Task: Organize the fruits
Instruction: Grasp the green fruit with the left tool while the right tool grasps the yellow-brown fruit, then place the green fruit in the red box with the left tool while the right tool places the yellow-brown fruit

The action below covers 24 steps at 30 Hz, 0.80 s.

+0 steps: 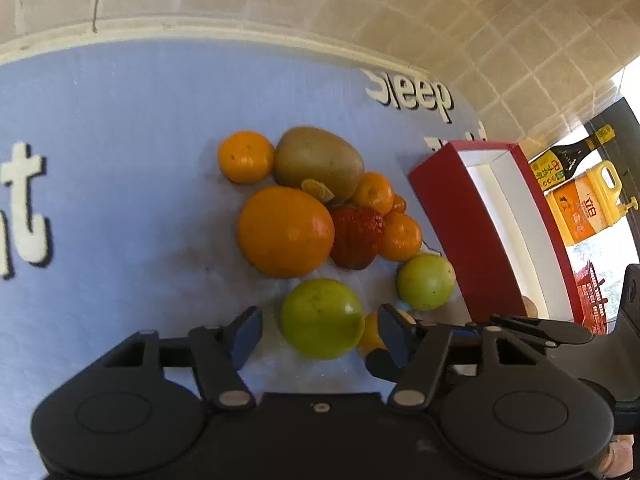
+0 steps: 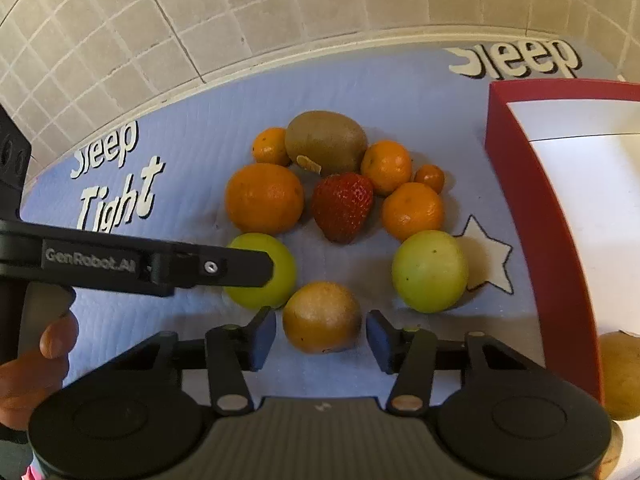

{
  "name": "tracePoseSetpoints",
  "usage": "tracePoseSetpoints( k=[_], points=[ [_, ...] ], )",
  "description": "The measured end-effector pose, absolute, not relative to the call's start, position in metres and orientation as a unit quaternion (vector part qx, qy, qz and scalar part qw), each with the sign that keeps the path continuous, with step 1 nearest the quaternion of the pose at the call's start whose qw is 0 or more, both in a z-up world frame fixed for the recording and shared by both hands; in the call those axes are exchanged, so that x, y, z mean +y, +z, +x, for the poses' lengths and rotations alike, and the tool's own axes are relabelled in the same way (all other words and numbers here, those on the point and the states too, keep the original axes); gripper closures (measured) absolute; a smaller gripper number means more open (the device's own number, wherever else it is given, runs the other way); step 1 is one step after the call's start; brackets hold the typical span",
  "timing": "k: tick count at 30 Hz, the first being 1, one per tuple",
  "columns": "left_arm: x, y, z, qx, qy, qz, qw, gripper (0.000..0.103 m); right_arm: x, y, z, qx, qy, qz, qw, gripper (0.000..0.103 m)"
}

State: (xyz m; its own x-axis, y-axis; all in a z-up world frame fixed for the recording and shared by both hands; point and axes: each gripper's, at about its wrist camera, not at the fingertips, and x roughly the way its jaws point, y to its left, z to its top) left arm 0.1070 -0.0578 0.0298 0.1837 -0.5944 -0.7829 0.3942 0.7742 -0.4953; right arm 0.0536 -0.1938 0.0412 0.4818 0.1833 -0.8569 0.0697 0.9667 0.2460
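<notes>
Fruits lie in a cluster on a blue mat (image 1: pixel 120 128): a kiwi (image 1: pixel 318 160), a large orange (image 1: pixel 286 232), a strawberry (image 1: pixel 356 236), several small tangerines and two green fruits. My left gripper (image 1: pixel 320 332) is open, its fingers on either side of the near green fruit (image 1: pixel 322 318); one of its fingers (image 2: pixel 224 266) crosses that fruit (image 2: pixel 280 276) in the right wrist view. My right gripper (image 2: pixel 320 340) is open around a yellow-brown fruit (image 2: pixel 322 316). The second green fruit (image 2: pixel 430 272) lies to the right.
A red box with a white inside (image 2: pixel 560 200) stands at the right, also in the left wrist view (image 1: pixel 472 232), with a brownish fruit (image 2: pixel 620 376) in its near corner. Tiled wall (image 2: pixel 280 8) behind the mat. A sauce bottle (image 1: pixel 568 156) and an oil jug (image 1: pixel 584 204) beyond the box.
</notes>
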Motion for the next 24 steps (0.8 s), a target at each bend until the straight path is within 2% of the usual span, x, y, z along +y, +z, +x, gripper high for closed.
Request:
tracePoseSetpoints(
  k=[4, 14, 19, 24],
  points=[
    [-0.064, 0.021, 0.107, 0.564, -0.323, -0.092, 0.754, 0.047, -0.192, 0.037, 0.056, 0.506, 0.033, 0.129, 0.852, 0.057],
    [-0.072, 0.034, 0.095, 0.540, -0.329, -0.048, 0.773, 0.046, -0.196, 0.041, 0.049, 0.498, 0.032, 0.143, 0.854, 0.059],
    [-0.071, 0.074, 0.078, 0.501, -0.358, -0.038, 0.787, 0.046, -0.204, 0.066, 0.033, 0.476, 0.027, 0.147, 0.867, 0.059],
    [-0.109, 0.133, 0.068, 0.426, -0.405, -0.002, 0.809, 0.046, -0.238, 0.118, 0.007, 0.409, -0.002, 0.146, 0.901, 0.059]
  ],
)
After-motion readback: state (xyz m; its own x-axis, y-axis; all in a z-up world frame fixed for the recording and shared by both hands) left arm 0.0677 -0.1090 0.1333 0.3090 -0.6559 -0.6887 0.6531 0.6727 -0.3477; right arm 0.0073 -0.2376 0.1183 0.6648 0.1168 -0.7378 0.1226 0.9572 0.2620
